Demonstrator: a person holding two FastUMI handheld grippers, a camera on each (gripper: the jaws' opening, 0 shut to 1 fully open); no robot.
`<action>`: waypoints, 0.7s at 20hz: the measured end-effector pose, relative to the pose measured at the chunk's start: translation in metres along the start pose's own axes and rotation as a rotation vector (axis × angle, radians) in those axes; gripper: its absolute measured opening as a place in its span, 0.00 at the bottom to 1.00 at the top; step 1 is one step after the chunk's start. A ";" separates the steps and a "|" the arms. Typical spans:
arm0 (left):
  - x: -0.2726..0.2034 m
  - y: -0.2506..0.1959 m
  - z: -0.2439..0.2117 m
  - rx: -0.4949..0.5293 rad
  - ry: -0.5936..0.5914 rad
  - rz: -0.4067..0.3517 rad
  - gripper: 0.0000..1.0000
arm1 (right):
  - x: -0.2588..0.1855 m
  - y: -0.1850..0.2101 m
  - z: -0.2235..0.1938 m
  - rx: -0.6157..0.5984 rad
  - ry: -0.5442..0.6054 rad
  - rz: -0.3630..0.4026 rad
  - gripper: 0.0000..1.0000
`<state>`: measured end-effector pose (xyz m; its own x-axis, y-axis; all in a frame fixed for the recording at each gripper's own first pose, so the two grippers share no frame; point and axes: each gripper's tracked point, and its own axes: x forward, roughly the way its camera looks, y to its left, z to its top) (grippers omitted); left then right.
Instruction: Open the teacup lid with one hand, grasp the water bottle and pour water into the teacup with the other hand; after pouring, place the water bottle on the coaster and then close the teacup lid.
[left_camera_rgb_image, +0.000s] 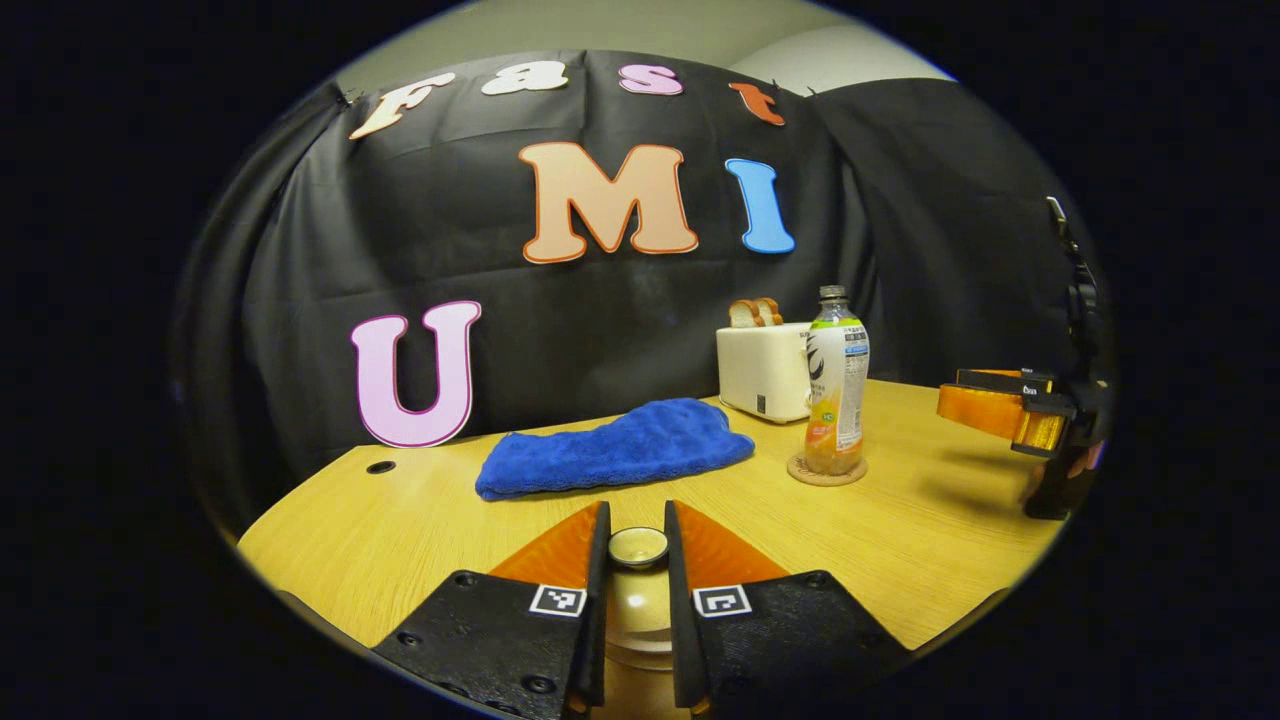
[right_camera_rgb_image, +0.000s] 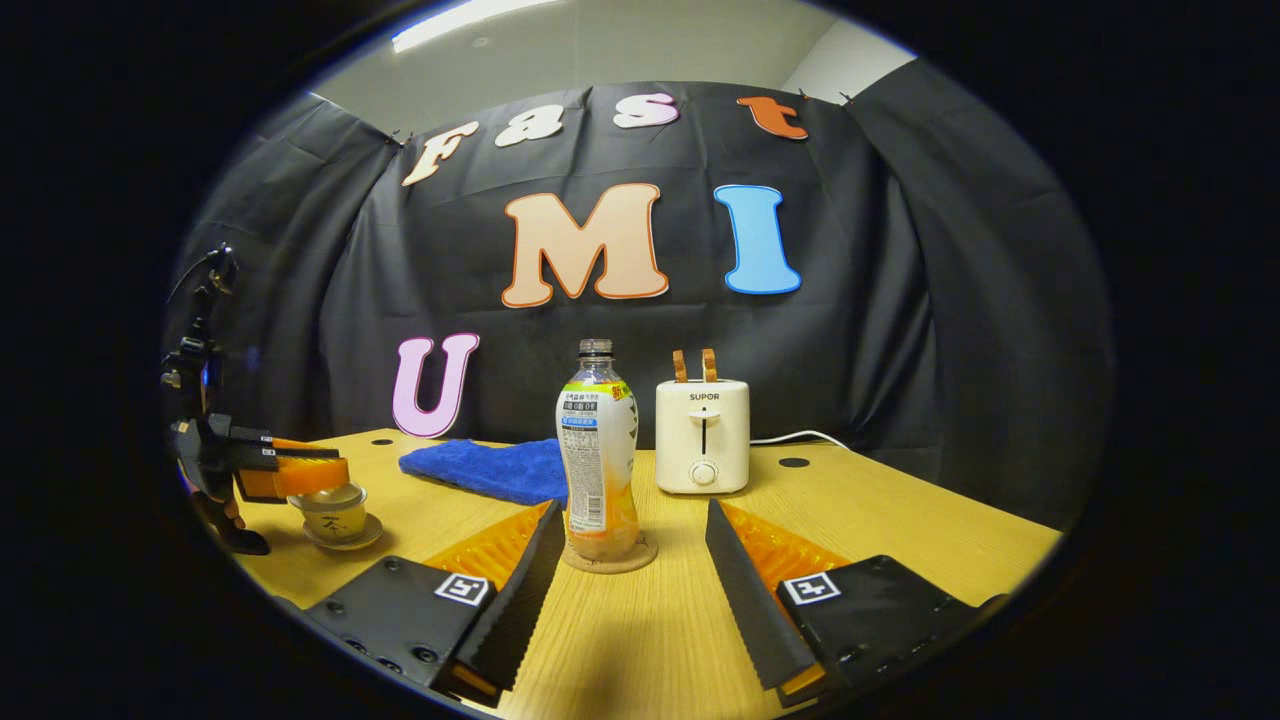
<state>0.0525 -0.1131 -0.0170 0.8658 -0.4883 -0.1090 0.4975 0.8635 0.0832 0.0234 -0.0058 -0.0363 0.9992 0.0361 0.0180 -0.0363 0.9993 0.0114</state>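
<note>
The left hand-held gripper (left_camera_rgb_image: 637, 560) sits low over the teacup (right_camera_rgb_image: 334, 517), its two fingers closed in on the knob of the teacup lid (left_camera_rgb_image: 638, 546), one on either side; from the right gripper view the same hand-held gripper hangs right on top of the cup, which stands on a small saucer (right_camera_rgb_image: 345, 538) near the left end of the bench (right_camera_rgb_image: 900, 520). The lid looks seated on the cup, though from that far off I cannot be sure. The water bottle (right_camera_rgb_image: 598, 450) stands upright on the round coaster (right_camera_rgb_image: 610, 556) towards the middle of the bench, its cap off and a little orange-tinted liquid in the bottom. The right hand-held gripper (right_camera_rgb_image: 630, 575) is spread wide open just short of the bottle, one finger to each side and neither touching it. Behind the bottle lies a rumpled blue cloth (left_camera_rgb_image: 615, 448), and beside that a cream toaster (right_camera_rgb_image: 702, 434) with two slices of bread (left_camera_rgb_image: 755, 312) sticking out of its slots, a white cord trailing off along the bench behind it.
</note>
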 end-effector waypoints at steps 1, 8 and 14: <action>-0.001 -0.001 0.001 0.003 -0.002 -0.005 0.24 | 0.000 0.000 0.000 -0.001 -0.001 0.000 0.90; -0.004 -0.014 0.002 0.029 -0.003 -0.056 0.24 | 0.000 0.000 -0.001 -0.001 -0.001 0.000 0.90; -0.004 -0.009 0.004 0.033 -0.006 -0.040 0.31 | 0.000 0.000 0.000 -0.001 -0.001 0.000 0.90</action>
<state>0.0444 -0.1191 -0.0135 0.8457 -0.5227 -0.1073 0.5327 0.8389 0.1116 0.0230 -0.0057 -0.0367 0.9992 0.0361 0.0192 -0.0363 0.9993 0.0103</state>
